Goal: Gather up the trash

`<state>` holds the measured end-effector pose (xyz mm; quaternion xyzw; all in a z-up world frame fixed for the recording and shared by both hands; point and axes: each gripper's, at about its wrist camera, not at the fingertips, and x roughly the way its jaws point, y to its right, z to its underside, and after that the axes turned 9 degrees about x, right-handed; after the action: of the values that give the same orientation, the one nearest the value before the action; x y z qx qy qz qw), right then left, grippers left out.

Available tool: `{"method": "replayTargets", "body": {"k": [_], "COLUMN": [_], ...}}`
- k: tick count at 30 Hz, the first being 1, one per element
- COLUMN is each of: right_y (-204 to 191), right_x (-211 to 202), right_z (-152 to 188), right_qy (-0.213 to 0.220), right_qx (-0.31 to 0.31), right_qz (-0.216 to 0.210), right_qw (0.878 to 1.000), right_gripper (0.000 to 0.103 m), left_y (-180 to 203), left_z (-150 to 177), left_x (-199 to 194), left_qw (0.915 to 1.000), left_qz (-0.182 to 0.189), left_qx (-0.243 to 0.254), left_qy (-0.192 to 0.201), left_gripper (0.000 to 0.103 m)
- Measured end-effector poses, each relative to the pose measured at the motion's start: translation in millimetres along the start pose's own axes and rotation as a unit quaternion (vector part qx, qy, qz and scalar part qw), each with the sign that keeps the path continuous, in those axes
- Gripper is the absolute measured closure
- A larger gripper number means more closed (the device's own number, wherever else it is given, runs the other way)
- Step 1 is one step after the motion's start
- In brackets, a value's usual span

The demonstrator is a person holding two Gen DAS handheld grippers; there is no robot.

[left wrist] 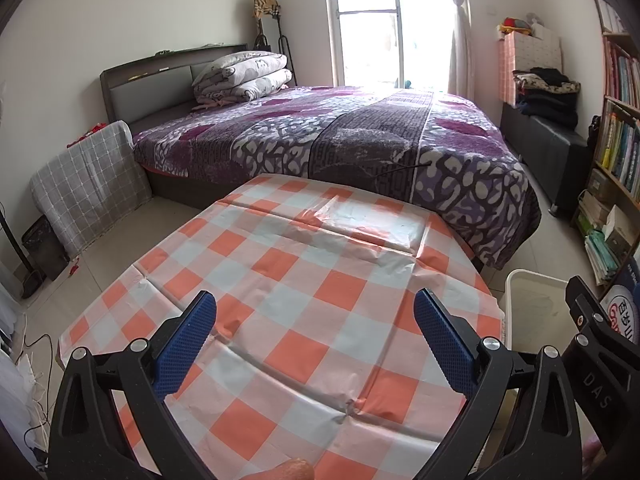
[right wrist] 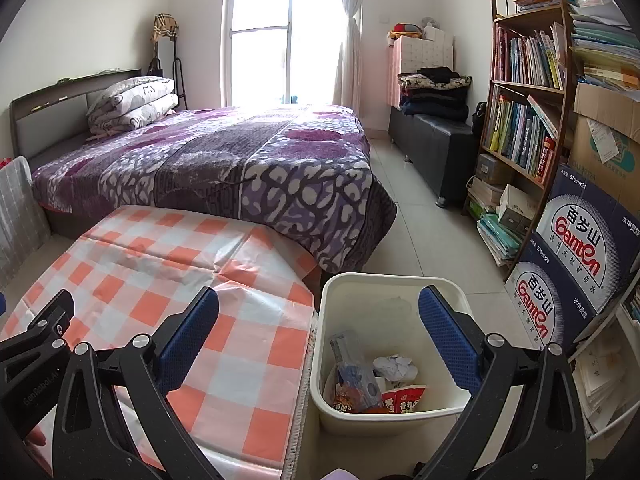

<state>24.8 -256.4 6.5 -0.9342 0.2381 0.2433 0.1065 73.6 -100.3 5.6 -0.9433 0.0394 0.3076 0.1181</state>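
A cream plastic bin [right wrist: 400, 284] stands on the floor right of the table; its rim [left wrist: 532, 280] shows at the lower right of the left wrist view. Inside lie a crumpled white paper [right wrist: 394, 366], a clear plastic wrapper [right wrist: 356, 372] and a red snack packet [right wrist: 402, 398]. My right gripper [right wrist: 320, 320] hangs open above the bin's left rim, nothing between its blue pads [right wrist: 448, 336]. My left gripper [left wrist: 316, 324] is open over the orange-and-white checked tablecloth [left wrist: 304, 280], empty. No trash shows on the cloth.
A bed with a purple patterned cover [right wrist: 224, 160] stands just beyond the table. A bookshelf [right wrist: 524, 120] and water cartons [right wrist: 576, 256] line the right wall. A dark bench with folded clothes [right wrist: 432, 96] sits by the window. Tiled floor [right wrist: 432, 232] runs between bed and shelf.
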Motion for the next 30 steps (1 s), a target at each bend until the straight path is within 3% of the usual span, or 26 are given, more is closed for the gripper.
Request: {"method": "replayTargets", "body": {"k": [30], "right_y": [0.2], "right_x": [0.1], "right_z": [-2.7], "right_qy": [-0.002], "right_qx": [0.0], "right_qz": [0.0], "right_qw": [1.0], "right_gripper": [0.007], "left_y": [-0.2], "left_z": [-0.9], "left_x": [1.1], "left_qw": [1.0], "left_qz": [-0.001], "left_qx": [0.002], "left_qy": [0.0], "left_gripper": [0.007]}}
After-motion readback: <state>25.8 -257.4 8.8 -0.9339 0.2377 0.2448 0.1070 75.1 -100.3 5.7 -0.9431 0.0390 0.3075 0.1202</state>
